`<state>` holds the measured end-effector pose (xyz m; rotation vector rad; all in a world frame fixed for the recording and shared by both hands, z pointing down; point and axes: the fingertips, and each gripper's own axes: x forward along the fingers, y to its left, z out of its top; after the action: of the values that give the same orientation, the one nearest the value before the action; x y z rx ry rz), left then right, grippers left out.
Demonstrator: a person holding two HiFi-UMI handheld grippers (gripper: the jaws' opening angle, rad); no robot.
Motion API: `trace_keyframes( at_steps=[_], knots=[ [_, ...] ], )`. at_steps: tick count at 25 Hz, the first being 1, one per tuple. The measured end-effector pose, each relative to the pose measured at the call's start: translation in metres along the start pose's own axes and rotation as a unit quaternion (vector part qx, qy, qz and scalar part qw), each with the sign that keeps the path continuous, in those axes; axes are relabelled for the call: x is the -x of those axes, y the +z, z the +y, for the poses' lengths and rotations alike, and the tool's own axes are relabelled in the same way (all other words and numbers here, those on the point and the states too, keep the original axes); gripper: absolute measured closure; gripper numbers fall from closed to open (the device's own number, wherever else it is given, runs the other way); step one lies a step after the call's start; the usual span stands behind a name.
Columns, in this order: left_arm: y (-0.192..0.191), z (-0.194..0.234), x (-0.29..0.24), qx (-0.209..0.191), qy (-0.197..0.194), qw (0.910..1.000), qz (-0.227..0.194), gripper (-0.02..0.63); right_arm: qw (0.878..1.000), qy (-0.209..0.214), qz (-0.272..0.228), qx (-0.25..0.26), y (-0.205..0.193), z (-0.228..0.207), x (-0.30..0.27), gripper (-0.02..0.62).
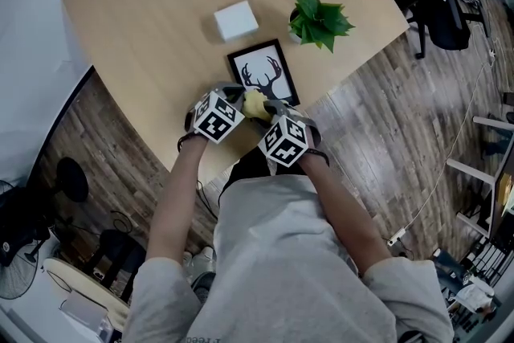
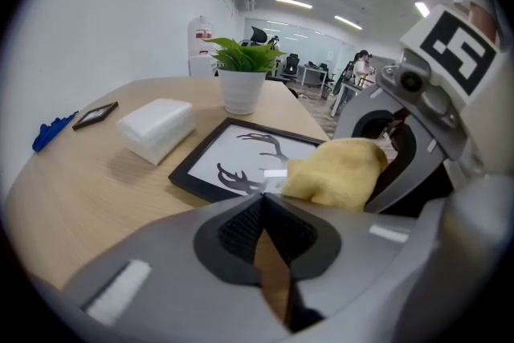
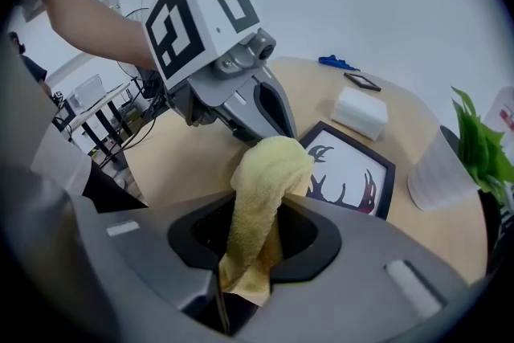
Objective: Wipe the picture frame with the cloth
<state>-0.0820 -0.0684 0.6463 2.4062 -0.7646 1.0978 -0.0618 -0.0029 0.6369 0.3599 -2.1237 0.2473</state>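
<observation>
The picture frame [image 1: 263, 72] lies near on the table [image 1: 136, 36], with the box [image 1: 236, 19] behind it, the plant [image 1: 319, 18] far right, and the cloth [image 1: 255, 104] at its near end.

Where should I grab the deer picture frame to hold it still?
Likely best: the picture frame's left long border, coming low from the left. It lies flat on the table, so only the thin rim can be pinched; the cloth crowds the near end.
</observation>
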Motion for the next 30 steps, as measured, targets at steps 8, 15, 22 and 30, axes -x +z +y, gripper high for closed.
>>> trace_keyframes(
  at_steps=[8,15,22,30],
  knots=[
    [0.001,0.001,0.001,0.008,0.000,1.0000,0.000,0.554,1.000,0.012,-0.011,0.003,-0.003,0.008,0.007,0.491],
    [0.000,0.000,0.000,0.006,-0.004,0.9998,0.016,0.554,1.000,0.023,-0.002,-0.002,-0.019,0.001,0.011,0.492],
    [0.001,0.002,0.000,0.014,0.005,0.9994,0.032,0.554,1.000,0.024,0.011,-0.015,-0.041,-0.014,0.022,0.493],
    [-0.001,0.002,-0.001,0.021,0.020,0.9984,0.049,0.554,0.999,0.005,0.006,-0.031,-0.061,-0.037,0.034,0.495]
  ],
)
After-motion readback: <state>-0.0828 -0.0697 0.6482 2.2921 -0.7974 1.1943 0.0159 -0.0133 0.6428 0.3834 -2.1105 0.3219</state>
